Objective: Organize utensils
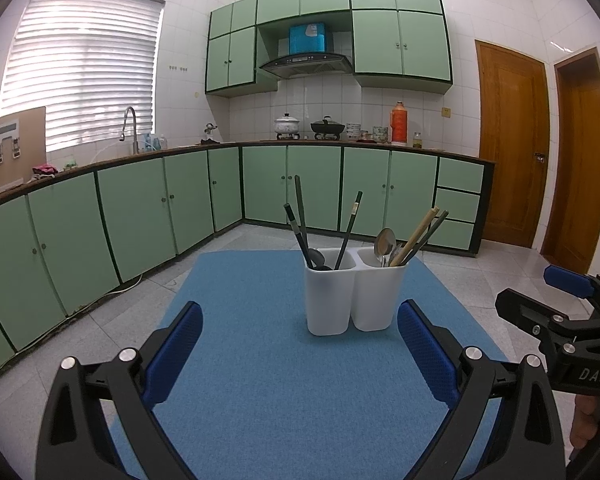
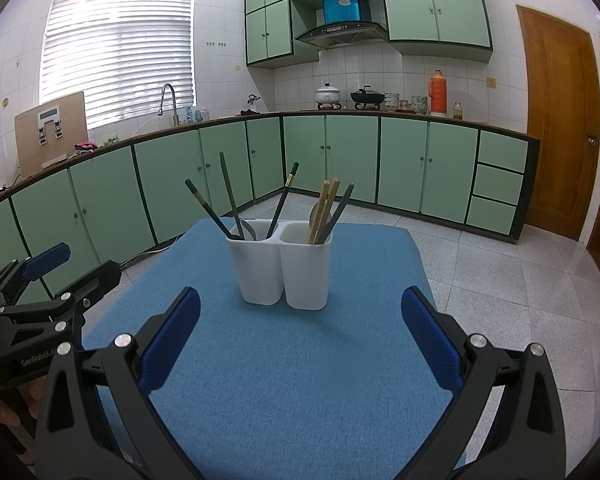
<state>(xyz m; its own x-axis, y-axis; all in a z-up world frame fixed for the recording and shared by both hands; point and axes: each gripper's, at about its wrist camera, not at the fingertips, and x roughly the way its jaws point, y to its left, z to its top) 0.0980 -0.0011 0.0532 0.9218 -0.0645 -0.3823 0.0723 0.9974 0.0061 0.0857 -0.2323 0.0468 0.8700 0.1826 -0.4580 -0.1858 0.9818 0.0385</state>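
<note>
Blue mat [image 1: 260, 360], white utensil holder [image 1: 354, 292] ahead of both gaping claws [image 1: 300, 354]

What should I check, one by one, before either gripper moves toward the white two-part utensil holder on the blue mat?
1. Left gripper open and holding nothing: ok.
2. Right gripper open and holding nothing: ok.
3. Utensil holder upright on the blue mat: ok.
4. Sorting: dark chopsticks and a dark spoon in the left compartment, but the right one holds a metal spoon, bamboo chopsticks and one dark chopstick: not ok.
5. Path from both grippers to the holder free of things on the mat: ok.
6. How many pieces sit deep in the right compartment: cannot tell.
</note>
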